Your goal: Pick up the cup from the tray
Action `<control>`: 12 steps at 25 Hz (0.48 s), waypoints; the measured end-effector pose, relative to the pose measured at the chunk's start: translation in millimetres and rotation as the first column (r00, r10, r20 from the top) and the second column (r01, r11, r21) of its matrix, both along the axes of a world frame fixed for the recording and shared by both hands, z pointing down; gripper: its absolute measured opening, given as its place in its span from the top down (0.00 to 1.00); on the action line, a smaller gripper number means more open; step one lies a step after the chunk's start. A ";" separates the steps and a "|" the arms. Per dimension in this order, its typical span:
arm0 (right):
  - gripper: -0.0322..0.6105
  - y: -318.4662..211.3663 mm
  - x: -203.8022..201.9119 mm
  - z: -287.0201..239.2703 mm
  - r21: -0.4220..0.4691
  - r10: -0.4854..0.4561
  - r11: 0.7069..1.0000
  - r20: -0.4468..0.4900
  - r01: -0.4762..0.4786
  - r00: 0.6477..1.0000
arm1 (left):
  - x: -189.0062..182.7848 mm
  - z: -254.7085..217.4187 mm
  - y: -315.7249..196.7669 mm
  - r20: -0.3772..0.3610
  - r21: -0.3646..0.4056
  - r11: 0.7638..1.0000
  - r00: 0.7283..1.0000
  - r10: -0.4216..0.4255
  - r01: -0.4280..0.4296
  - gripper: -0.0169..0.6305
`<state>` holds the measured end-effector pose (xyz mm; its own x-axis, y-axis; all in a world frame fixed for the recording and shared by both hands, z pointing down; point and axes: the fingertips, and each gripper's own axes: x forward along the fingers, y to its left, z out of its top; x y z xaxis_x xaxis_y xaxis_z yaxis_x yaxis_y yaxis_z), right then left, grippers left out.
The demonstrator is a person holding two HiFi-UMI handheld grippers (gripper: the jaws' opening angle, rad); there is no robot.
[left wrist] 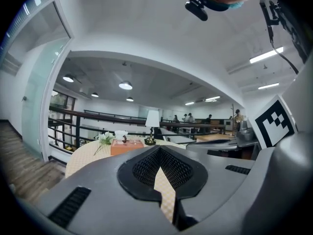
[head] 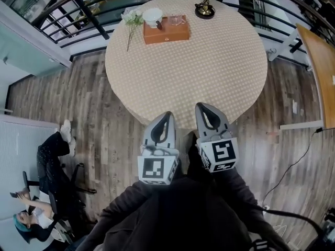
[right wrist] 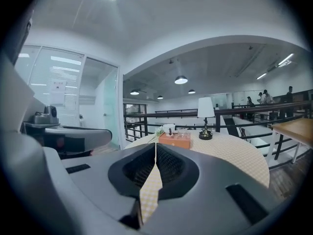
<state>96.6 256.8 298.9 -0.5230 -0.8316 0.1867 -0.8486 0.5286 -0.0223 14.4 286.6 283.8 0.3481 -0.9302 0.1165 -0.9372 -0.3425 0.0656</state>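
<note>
An orange tray (head: 166,31) sits at the far side of a round table (head: 199,72) with a checked cloth. On the tray stand a white cup (head: 152,16) and a clear glass (head: 177,20). My left gripper (head: 167,114) and right gripper (head: 201,105) hover side by side at the table's near edge, well short of the tray. Both are shut with nothing between the jaws. The left gripper view shows the left gripper (left wrist: 159,148) with the tray (left wrist: 126,147) far ahead. In the right gripper view, the right gripper (right wrist: 155,145) points toward the tray (right wrist: 174,140) and white cup (right wrist: 168,128).
A table lamp (head: 205,7) stands right of the tray and a sprig of white flowers (head: 131,21) lies to its left. A dark railing (head: 78,14) curves behind the table. A wooden desk (head: 322,72) is at the right. A person (head: 47,192) sits at lower left.
</note>
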 end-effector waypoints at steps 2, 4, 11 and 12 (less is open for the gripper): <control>0.94 -20.1 7.2 1.5 -0.001 -0.010 1.000 0.008 0.010 1.000 | 9.4 6.7 -18.7 0.029 -0.026 1.000 1.000 0.010 -0.010 0.97; 0.94 -42.5 13.7 3.2 -0.002 -0.015 1.000 0.018 0.015 1.000 | 18.4 9.0 -39.1 0.044 -0.037 0.999 0.999 0.018 -0.016 0.97; 0.94 -107.0 27.7 3.0 -0.018 -0.050 0.999 0.054 0.051 0.997 | 37.4 0.2 -105.8 0.078 -0.047 0.999 0.997 -0.008 0.011 0.97; 0.94 -114.8 30.0 1.1 -0.012 -0.058 0.998 0.059 0.059 0.997 | 40.8 -2.5 -113.6 0.085 -0.044 0.999 0.996 -0.010 0.013 0.97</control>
<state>126.6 142.0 299.9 -0.5807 -0.7970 0.1659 -0.8134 0.5764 -0.0784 55.3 173.0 281.3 0.3245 -0.9274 0.1862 -0.9439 -0.3302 0.0004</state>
